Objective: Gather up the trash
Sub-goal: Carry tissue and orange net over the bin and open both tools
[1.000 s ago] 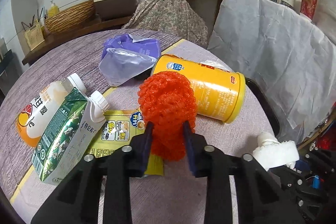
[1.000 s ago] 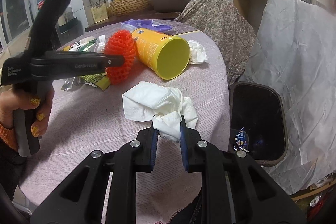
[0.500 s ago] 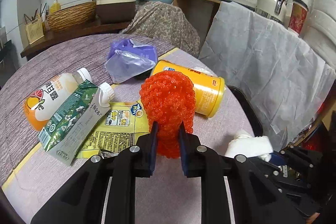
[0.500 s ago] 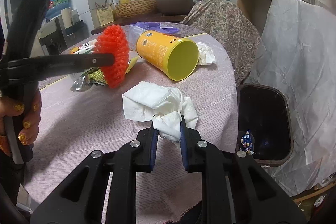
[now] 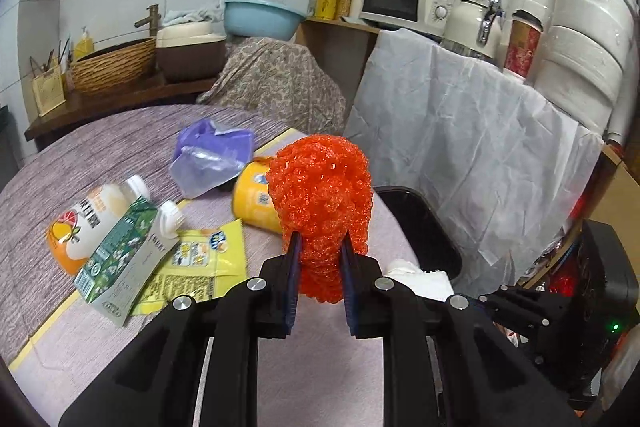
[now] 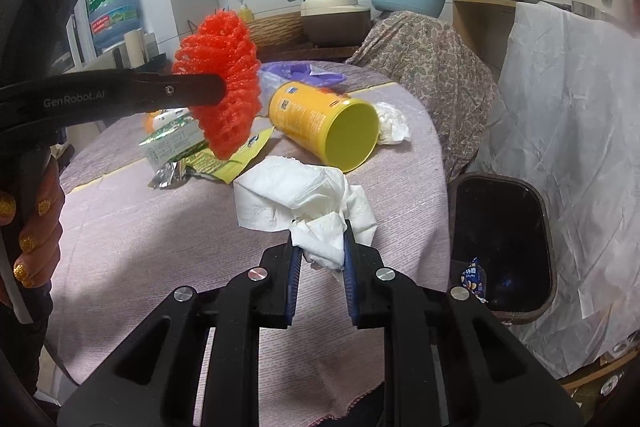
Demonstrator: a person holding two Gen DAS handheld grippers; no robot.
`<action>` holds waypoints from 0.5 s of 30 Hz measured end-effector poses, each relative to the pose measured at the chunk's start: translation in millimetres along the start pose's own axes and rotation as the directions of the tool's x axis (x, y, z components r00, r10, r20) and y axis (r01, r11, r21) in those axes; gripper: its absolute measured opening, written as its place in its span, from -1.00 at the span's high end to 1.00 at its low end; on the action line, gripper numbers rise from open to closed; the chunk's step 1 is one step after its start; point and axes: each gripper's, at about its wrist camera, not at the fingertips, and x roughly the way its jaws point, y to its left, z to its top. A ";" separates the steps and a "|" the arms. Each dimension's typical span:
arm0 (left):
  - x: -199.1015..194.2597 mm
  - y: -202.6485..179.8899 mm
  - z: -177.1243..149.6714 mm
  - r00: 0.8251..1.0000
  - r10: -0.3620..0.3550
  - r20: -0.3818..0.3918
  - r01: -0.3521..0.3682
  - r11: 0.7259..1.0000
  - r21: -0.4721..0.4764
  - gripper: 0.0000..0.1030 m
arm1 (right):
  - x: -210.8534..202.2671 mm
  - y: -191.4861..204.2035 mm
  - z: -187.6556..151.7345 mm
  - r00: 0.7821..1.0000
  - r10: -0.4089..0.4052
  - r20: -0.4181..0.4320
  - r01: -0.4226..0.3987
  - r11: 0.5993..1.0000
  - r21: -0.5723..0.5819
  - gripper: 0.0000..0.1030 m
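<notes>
Two pieces of trash are gripped above the table.

An orange mesh ball [image 5: 320,211] is clamped in the left gripper [image 5: 319,259], raised clear of the table [image 5: 100,151]. A crumpled white tissue [image 6: 304,199] is pinched in the right gripper [image 6: 319,251], its bulk resting on the cloth, near the black bin [image 6: 504,247].

Orange net ball [image 5: 319,202]: I see it puffy and bright, held up above the table.
White tissue [image 6: 304,195]: I see it crumpled, one end lifted, the rest lying on the table.
Yellow can [image 6: 325,119]: I see it on its side, its open mouth facing me.
Black bin [image 6: 502,247]: I see it beside the table, a small wrapper inside.
</notes>
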 end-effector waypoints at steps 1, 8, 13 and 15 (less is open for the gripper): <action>1.1 -3.8 2.6 1.000 -0.008 0.002 0.008 1.000 0.007 0.64 | -1.5 -3.3 0.6 1.000 0.001 0.004 -0.001 1.000 0.009 0.62; 22.0 -34.0 19.7 0.998 -0.056 -0.006 0.057 0.997 0.060 0.64 | -12.9 -38.0 2.6 0.998 -0.055 0.035 0.052 0.996 0.079 0.62; 46.4 -65.7 30.9 0.993 -0.113 -0.043 0.116 0.989 0.095 0.64 | -21.2 -77.6 4.8 0.991 -0.125 0.053 0.115 0.980 0.162 0.62; 56.6 -76.2 34.3 0.990 -0.127 -0.060 0.133 0.986 0.106 0.64 | -20.2 -96.8 4.5 0.987 -0.156 0.048 0.144 0.969 0.201 0.62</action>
